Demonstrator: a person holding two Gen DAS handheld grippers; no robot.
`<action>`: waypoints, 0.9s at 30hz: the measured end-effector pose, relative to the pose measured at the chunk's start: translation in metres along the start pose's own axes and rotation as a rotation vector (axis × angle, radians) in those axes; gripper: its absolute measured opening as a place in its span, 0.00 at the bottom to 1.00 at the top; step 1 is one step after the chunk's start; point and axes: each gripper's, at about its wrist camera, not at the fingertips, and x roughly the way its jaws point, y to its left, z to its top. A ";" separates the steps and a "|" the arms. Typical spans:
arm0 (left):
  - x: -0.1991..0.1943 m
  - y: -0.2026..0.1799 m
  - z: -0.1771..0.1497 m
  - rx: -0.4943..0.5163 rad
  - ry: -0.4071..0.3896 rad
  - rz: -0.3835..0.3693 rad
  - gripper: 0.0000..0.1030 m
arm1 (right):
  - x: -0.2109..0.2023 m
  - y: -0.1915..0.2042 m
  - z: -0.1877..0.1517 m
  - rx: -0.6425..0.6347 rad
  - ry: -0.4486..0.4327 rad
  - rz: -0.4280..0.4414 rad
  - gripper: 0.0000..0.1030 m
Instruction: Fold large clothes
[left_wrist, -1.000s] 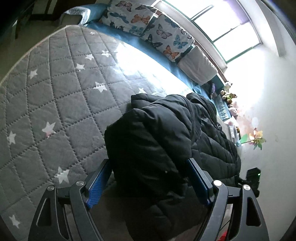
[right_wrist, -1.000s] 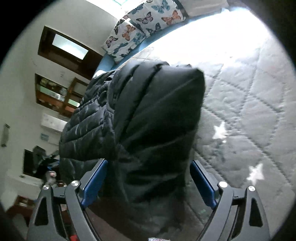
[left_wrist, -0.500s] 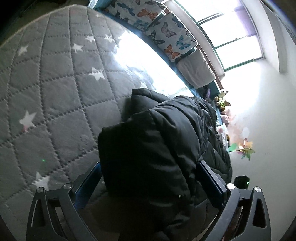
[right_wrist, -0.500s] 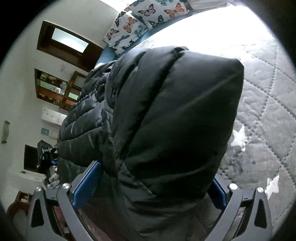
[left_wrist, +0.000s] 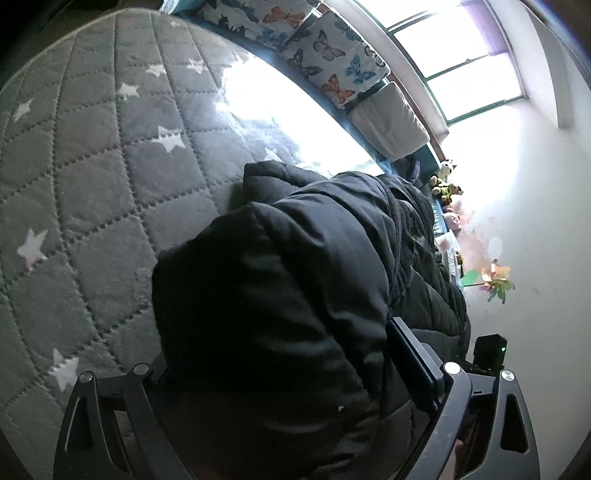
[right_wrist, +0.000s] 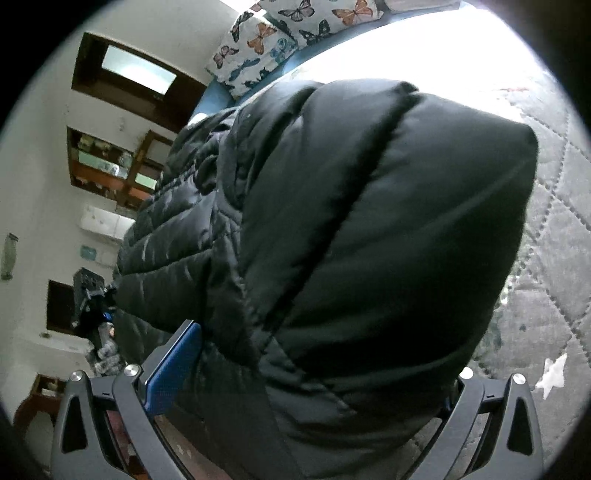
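A black puffer jacket (left_wrist: 295, 288) lies bunched on a grey quilted mattress with white stars (left_wrist: 92, 166). My left gripper (left_wrist: 280, 373) has its jaws wide apart around a thick fold of the jacket; only its right blue finger (left_wrist: 410, 362) shows, the left one is hidden under fabric. In the right wrist view the jacket (right_wrist: 369, 240) fills the frame. My right gripper (right_wrist: 314, 365) is also wide open around a padded fold, with the left blue finger (right_wrist: 173, 365) showing and the right one hidden.
Butterfly-print pillows (left_wrist: 332, 48) and a white pillow (left_wrist: 388, 125) line the bed's far edge under a bright window. Soft toys (left_wrist: 447, 184) and a paper pinwheel (left_wrist: 491, 284) sit by the wall. Shelves (right_wrist: 110, 166) show in the right wrist view.
Both grippers have pushed forward into the jacket, so the folds now fill the space between the jaws and cover one finger of each. The jaws stay open.
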 end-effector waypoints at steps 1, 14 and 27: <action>0.004 0.001 0.001 -0.011 0.009 -0.019 0.96 | 0.000 0.000 0.000 -0.003 -0.006 0.000 1.00; 0.024 -0.005 0.014 -0.035 0.080 -0.073 0.81 | -0.010 0.010 -0.003 -0.059 -0.045 0.018 0.83; -0.002 -0.076 0.004 0.093 0.018 -0.021 0.53 | -0.044 0.040 -0.012 -0.118 -0.160 0.041 0.49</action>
